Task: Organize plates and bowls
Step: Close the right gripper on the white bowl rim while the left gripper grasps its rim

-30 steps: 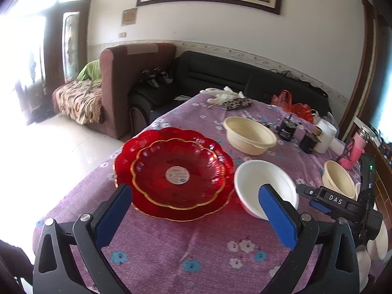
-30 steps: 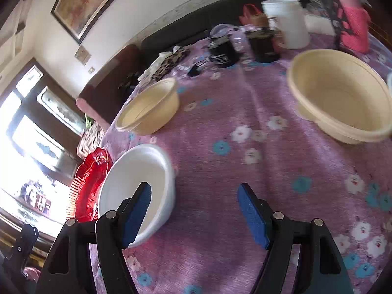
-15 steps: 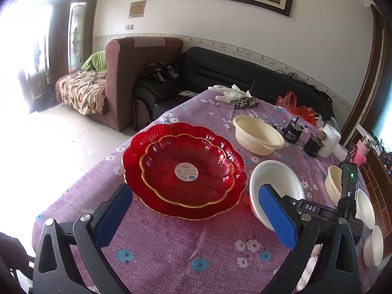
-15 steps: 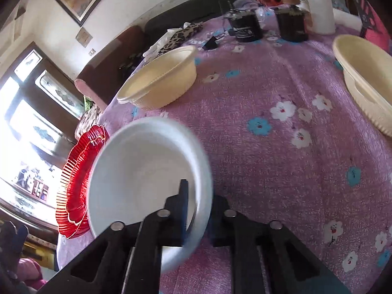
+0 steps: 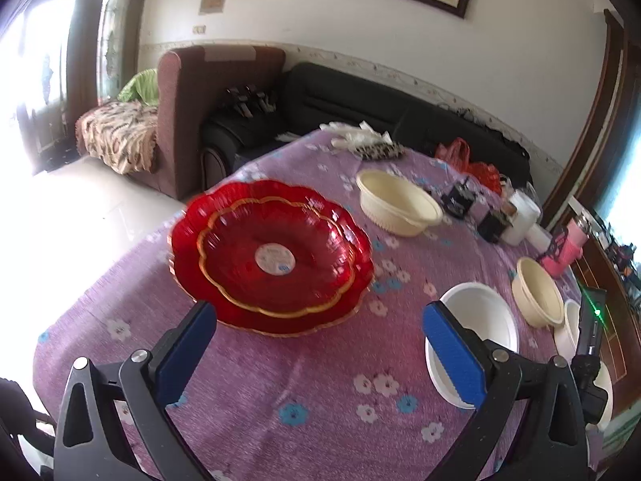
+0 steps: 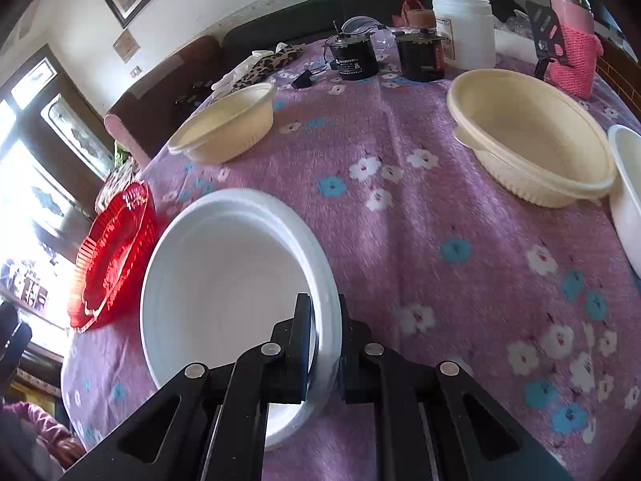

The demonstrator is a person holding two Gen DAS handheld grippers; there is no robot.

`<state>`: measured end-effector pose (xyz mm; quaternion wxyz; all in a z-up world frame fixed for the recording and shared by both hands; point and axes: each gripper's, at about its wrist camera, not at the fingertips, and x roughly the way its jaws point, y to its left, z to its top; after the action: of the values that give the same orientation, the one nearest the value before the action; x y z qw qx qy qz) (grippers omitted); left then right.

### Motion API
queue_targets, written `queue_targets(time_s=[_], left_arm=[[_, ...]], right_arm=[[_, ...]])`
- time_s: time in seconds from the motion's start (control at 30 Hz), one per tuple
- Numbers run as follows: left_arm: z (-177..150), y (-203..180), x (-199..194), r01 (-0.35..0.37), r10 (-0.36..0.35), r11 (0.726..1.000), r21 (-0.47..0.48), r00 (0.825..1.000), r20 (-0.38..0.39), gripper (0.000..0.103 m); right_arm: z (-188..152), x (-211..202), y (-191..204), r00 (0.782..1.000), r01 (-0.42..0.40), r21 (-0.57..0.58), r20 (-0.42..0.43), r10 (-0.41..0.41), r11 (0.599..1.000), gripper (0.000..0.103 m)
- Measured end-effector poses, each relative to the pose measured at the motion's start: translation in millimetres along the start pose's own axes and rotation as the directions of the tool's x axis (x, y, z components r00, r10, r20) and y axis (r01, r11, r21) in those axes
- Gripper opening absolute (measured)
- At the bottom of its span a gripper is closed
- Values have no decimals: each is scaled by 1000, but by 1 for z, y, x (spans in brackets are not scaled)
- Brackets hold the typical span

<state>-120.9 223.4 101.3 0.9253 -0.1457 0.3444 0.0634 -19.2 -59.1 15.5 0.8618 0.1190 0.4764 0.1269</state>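
One white bowl (image 6: 224,288) gripped, ready to be moved and stacked.
Left view: left gripper (image 5: 320,356) hangs spread and empty, low centre, below the red plates (image 5: 272,256). Right view: right gripper (image 6: 324,344) is clamped on the bowl's near rim, lower centre; next likely nesting it into the other white bowl (image 6: 629,196), right edge.

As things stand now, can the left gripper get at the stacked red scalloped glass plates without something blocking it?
Probably yes. The left gripper is open and empty, and only bare purple flowered tablecloth lies between it and the stacked red scalloped glass plates. The white foam bowl sits off to the side.
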Motion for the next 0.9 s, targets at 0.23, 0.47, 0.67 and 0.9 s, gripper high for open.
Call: queue_targets(time_s=[0.23,0.47,0.67,0.9], left_arm=[[-12,-40,25,26,-19,994,103,998,-66,103],[-24,-88,69,79,-50,979,187,987,-155,96],[-29,-114,104,74,-27,974,214,976,-215,84],[-39,-124,128,139,-65,968,207,942,-328,22]], right_arm=[[-8,-8,-12,999,31,0,40,-31,1000,12],[-7,-8,-23,997,55,18,46,-56,998,18],[-8,-8,-29,997,65,46,28,-67,997,23],[-8,-6,-28,997,72,46,32,-74,996,24]])
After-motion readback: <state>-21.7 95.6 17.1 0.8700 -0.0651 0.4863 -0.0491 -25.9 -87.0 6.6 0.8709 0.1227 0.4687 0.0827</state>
